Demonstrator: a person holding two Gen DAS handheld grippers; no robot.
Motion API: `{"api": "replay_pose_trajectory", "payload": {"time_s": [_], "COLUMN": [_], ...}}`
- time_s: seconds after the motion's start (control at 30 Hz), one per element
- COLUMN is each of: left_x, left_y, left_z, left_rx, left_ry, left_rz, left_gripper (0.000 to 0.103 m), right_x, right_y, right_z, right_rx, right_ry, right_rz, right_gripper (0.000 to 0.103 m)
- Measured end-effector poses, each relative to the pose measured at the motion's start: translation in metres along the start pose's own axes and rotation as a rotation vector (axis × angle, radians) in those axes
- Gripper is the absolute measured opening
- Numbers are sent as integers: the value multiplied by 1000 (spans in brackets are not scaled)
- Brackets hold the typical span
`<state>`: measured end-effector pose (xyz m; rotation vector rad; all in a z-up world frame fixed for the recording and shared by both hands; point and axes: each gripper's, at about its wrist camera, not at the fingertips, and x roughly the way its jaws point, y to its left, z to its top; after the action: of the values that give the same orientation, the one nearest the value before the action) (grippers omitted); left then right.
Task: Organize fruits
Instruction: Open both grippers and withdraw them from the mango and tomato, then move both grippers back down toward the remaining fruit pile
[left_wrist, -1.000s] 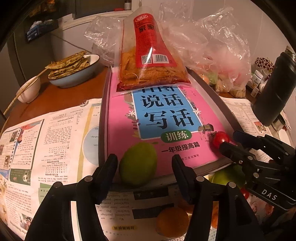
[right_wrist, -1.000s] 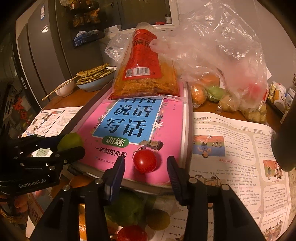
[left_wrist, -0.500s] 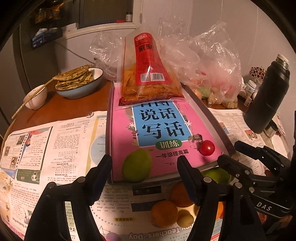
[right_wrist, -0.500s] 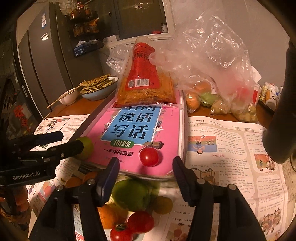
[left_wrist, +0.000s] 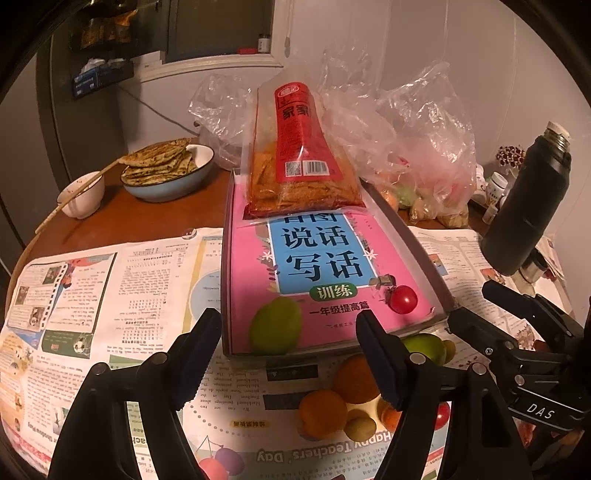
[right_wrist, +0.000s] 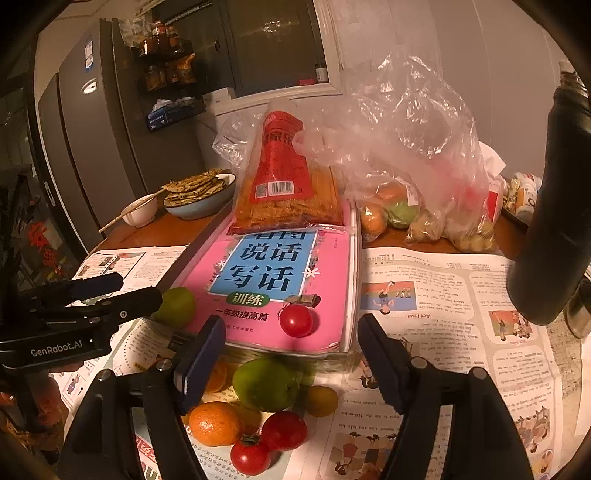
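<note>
My left tongs (left_wrist: 284, 349) gaped wide, green fruit (left_wrist: 275, 325) just ahead on pink book (left_wrist: 255, 273); right tongs (right_wrist: 291, 354) wide, cherry tomato (right_wrist: 296, 320) ahead.

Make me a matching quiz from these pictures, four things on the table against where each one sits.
1. green fruit
2. snack bag
3. flatbreads
4. chopsticks

A. across the small white bowl
B. far end of the pink book
C. stacked in the blue bowl
D. near left corner of the pink book

Pairs: 1-D, 2-B, 3-C, 4-A
</note>
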<state>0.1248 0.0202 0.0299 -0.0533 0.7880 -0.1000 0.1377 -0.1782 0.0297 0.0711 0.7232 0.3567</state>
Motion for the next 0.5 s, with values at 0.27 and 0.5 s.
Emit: {"api": "replay_pose_trajectory", "payload": {"time_s": [0.27,0.5], "left_x": [-15,-27], "left_y": [-1,-2], "left_z": [-1,0], "left_rx": [2,4], "left_ry": [-33,-60], "left_rz": [-1,-7], "left_gripper": [79,80], "right_x": [-12,-17], "right_y": [1,3], "right_z": [1,1], "right_rx": [-2,-2], "right_ry": [-24,-31], "right_rz": [4,6], "right_gripper": [79,83]}}
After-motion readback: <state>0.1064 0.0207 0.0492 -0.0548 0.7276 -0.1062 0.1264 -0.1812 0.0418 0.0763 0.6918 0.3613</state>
